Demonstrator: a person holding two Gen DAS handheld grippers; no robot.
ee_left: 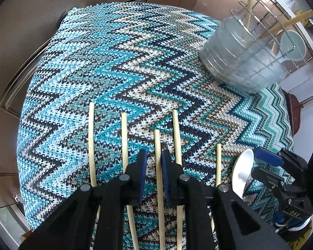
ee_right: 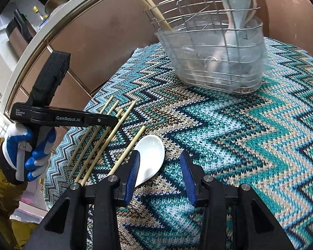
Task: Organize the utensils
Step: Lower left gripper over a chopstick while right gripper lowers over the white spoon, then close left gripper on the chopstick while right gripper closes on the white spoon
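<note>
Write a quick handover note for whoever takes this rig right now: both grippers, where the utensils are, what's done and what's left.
Left gripper: jaws nearly closed around the middle chopstick on the cloth; whether the pads press it yet I cannot tell.
Right gripper: open and empty, with the white spoon beside its left finger, not between the pads.
On the cloth: five chopsticks in a row and the white spoon.
Done: the wire basket already holds two chopsticks and a pale spoon.
Left: move the five chopsticks and the white spoon into the basket.
</note>
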